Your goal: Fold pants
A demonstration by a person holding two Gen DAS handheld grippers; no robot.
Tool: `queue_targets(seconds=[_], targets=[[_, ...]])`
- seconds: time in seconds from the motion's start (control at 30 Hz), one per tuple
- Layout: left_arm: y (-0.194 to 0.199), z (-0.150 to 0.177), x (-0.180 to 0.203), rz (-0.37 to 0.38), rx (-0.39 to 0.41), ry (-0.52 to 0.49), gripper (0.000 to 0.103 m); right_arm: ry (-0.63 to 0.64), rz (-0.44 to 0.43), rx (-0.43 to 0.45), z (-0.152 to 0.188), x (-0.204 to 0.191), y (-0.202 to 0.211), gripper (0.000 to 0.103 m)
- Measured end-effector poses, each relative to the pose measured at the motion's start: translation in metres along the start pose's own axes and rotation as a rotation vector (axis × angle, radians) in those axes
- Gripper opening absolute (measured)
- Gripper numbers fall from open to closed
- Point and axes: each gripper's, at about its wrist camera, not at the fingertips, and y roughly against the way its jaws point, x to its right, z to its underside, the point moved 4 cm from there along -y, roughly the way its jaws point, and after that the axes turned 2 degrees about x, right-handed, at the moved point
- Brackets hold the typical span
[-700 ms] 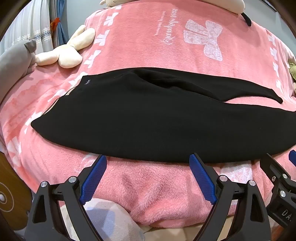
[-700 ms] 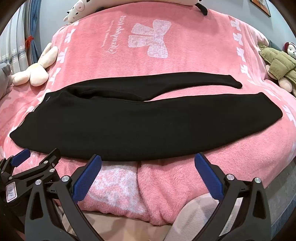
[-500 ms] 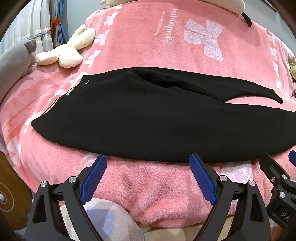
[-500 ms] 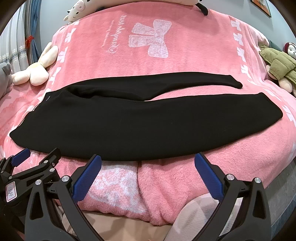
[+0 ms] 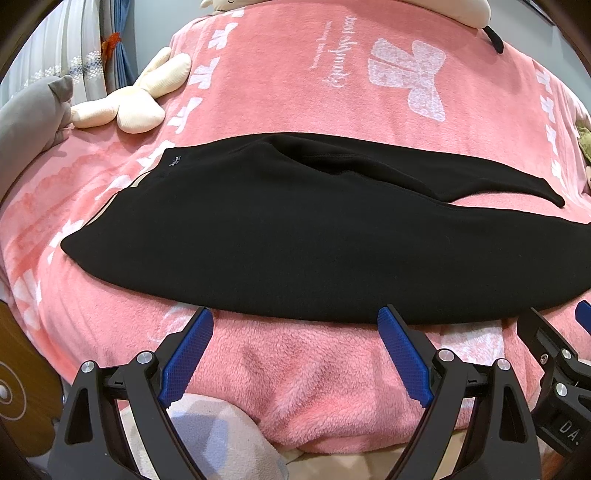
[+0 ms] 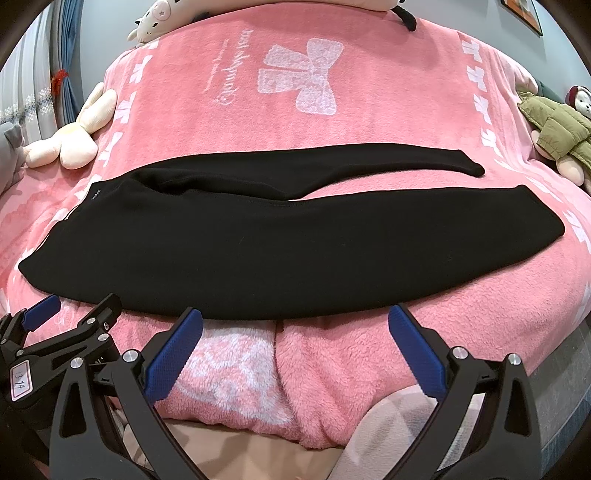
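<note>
Black pants lie flat across a pink fleece blanket on a bed, waistband to the left, both legs running right. The far leg lies apart from the near one and ends short of it. My left gripper stands open just short of the near hem of the pants, nothing between its blue pads. My right gripper is open too, beside the left one and further right along the same edge. Each gripper shows at the side of the other's view.
A cream plush toy lies at the back left of the bed and a grey cushion at the far left. A plush in an olive jacket sits at the right edge. More plush toys line the headboard side.
</note>
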Motion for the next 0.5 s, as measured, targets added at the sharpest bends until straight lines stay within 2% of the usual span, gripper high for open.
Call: queue_targets(seconds=[0.5], targets=[[-0.0047,0.0041,-0.0043,0.005,0.001,0.000,0.088,0.000,0.001,0.000,-0.0003,-0.0002,0.0005,0.098]])
